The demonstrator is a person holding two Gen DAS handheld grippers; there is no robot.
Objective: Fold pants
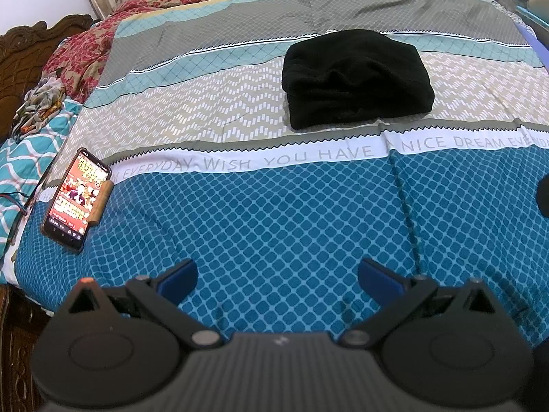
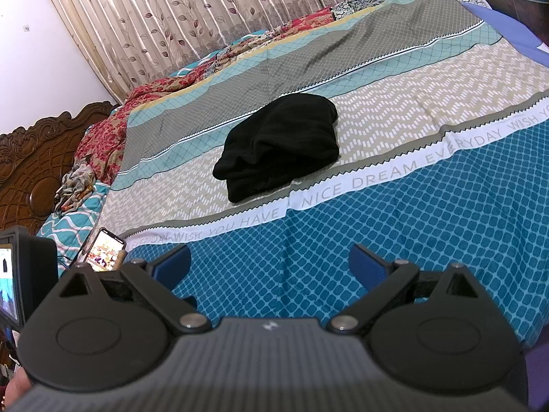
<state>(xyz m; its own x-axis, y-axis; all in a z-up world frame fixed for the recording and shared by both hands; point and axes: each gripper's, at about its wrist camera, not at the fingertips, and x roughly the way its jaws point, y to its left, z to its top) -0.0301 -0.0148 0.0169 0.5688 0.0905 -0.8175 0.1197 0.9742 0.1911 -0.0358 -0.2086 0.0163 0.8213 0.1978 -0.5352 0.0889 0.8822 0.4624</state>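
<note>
Lying as a compact folded bundle mid-bed (image 1: pixel 240 120), well beyond both empty, wide-spread grippers (image 1: pixel 278 274) (image 2: pixel 271 261), the black pants (image 1: pixel 357 79) look soft, floppy and light, best pinched at the stacked near edge.

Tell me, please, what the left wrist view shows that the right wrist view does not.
Only the left wrist view shows the phone's whole lit screen and the open left gripper. Only the right wrist view shows much of the curtain, the wall and the open right gripper. Both show the folded black pants on the patterned bedsheet, with neither gripper touching them, and the wooden headboard.
</note>
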